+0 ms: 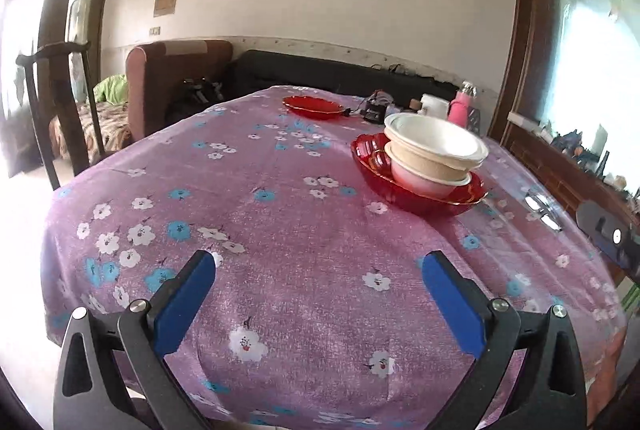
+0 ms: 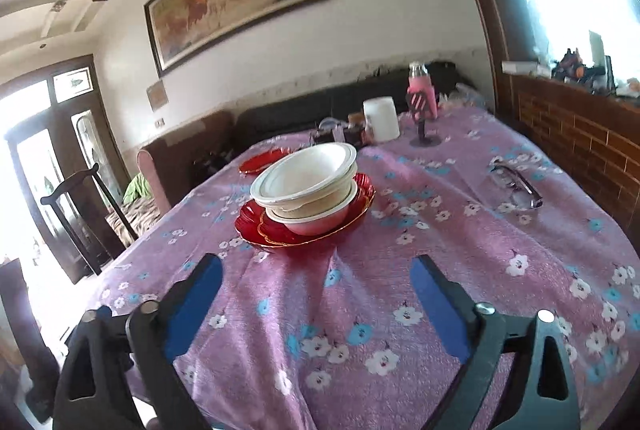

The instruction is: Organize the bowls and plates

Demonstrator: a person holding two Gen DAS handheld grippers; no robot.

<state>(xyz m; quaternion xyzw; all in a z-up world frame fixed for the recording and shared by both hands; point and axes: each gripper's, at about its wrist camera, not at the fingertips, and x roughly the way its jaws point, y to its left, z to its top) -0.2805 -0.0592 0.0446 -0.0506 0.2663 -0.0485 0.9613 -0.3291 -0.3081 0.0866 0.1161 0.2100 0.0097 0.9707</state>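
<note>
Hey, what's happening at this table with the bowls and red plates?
A person is tidying dishes with two handheld claws. Both the left claw and right claw are open and empty, hovering over the purple floral tablecloth. Stacked white bowls already sit nested on a red plate. A second red plate lies alone at the far side, not yet gathered.

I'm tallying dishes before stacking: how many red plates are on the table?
2. One red plate sits mid-table with the stacked bowls nested on it; the second red plate lies bare toward the far edge. More could be hidden under the stack.
</note>
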